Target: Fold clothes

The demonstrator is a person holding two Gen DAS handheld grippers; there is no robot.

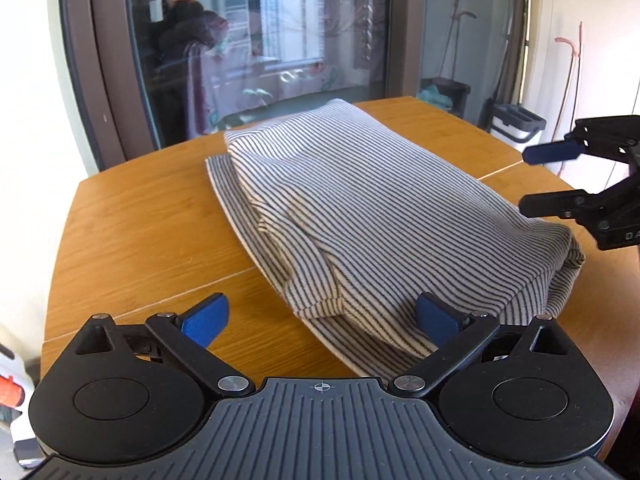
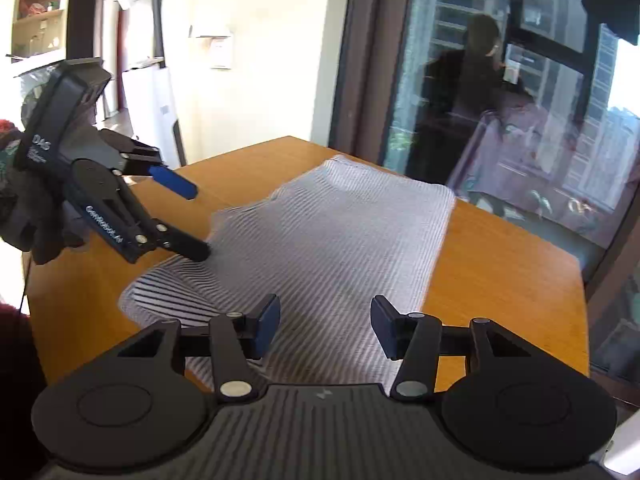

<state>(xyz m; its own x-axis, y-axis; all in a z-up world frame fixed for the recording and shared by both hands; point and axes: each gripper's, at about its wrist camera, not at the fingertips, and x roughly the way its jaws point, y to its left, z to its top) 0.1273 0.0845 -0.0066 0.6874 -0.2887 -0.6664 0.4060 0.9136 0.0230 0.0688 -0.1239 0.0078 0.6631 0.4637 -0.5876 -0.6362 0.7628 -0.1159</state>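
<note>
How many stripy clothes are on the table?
1. A single striped garment lies folded in layers in the middle of the wooden table, between the open left gripper and the open right gripper. Anything tucked inside its folds would be hidden.

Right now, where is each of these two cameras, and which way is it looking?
Left wrist: sits on the left gripper, looking forward along its open fingers over the striped cloth on the table toward a window; the right gripper pokes in at the right edge.
Right wrist: sits on the right gripper, looking along its open fingers across the same cloth; the left gripper and a gloved hand show at left.
Shared: cloth, table, window, each other's gripper.
</note>
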